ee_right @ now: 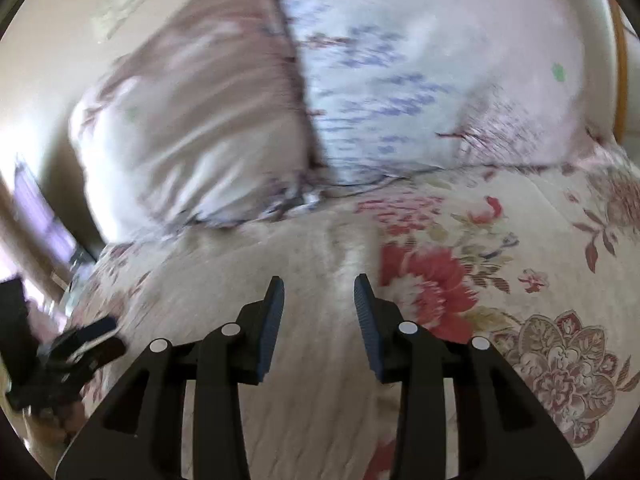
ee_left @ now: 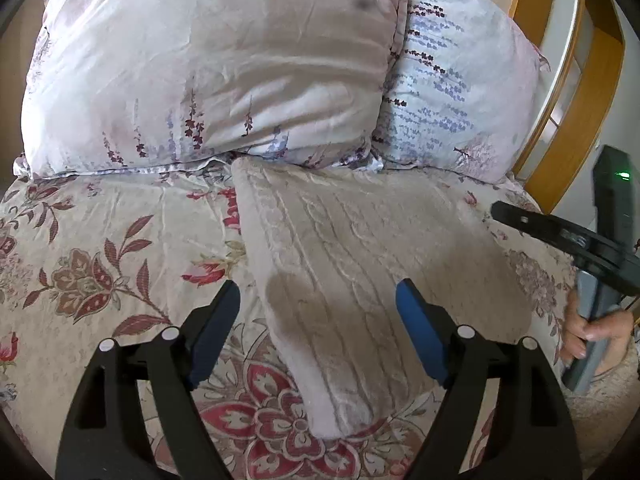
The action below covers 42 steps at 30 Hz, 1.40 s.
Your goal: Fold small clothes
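Note:
A beige plush garment (ee_left: 360, 264) with a raised cable pattern lies folded on the floral bedspread (ee_left: 100, 248). My left gripper (ee_left: 318, 300) is open and empty, its blue-padded jaws standing above the garment's near end. My right gripper (ee_right: 319, 296) is open and empty, hovering over the garment (ee_right: 280, 280), which looks blurred in the right wrist view. The right gripper also shows in the left wrist view (ee_left: 560, 236), held in a hand at the garment's right side. The left gripper appears blurred at the left edge of the right wrist view (ee_right: 80, 344).
Two floral pillows (ee_left: 208, 68) (ee_left: 460, 92) lie side by side at the head of the bed, just beyond the garment. A wooden headboard (ee_left: 576, 92) stands at the far right. The bedspread (ee_right: 540, 272) extends to the right of the garment.

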Available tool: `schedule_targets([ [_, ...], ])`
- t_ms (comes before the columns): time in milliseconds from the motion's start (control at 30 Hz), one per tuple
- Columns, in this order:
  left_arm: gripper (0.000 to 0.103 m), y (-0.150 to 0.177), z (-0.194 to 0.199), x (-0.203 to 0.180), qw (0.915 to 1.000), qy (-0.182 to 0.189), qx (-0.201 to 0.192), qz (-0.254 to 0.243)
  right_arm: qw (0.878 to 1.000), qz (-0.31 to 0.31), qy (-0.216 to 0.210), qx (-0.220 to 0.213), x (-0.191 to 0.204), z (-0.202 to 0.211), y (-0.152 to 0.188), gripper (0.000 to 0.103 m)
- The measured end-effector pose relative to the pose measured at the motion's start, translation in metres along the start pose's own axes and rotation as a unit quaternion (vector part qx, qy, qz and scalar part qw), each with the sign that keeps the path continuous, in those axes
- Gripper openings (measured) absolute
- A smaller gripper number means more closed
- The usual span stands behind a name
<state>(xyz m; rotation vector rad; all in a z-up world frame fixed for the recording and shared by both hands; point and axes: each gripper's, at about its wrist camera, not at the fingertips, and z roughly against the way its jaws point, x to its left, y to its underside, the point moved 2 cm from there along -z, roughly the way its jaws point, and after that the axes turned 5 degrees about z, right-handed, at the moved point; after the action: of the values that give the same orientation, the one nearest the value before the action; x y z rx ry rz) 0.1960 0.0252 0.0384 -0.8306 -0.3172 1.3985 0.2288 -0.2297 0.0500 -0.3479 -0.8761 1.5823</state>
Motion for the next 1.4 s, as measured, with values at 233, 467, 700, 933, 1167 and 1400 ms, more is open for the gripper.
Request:
schedule_targets([
  [233, 0.080, 0.013, -0.006, 0.004, 0.9997, -0.019, 0.018, -0.001, 0.996, 0.085, 0.014, 0.026, 0.039, -0.002, 0.022, 0.056],
  [467, 0.086, 0.036, -0.025, 0.018, 0.9979, -0.026, 0.057, 0.014, 0.985, 0.141, 0.070, 0.071, 0.053, -0.021, 0.059, 0.060],
  [700, 0.096, 0.036, -0.028, 0.016, 0.9970, -0.059, 0.050, -0.002, 0.977, 0.167, 0.118, 0.065, 0.062, -0.024, 0.070, 0.063],
  [933, 0.097, 0.039, 0.000, 0.007, 0.9974, -0.067, 0.000, -0.025, 0.993, 0.082, 0.079, 0.025, 0.038, 0.010, 0.058, 0.092],
  [1167, 0.101, 0.048, 0.014, 0.009, 0.9971, -0.075, -0.003, -0.008, 0.995, 0.032, 0.092, -0.002, 0.017, 0.037, 0.065, 0.099],
  [1400, 0.101, 0.064, 0.018, 0.011, 0.9972, -0.068, 0.023, 0.017, 0.993, 0.037, 0.114, -0.001, 0.021, 0.042, 0.080, 0.102],
])
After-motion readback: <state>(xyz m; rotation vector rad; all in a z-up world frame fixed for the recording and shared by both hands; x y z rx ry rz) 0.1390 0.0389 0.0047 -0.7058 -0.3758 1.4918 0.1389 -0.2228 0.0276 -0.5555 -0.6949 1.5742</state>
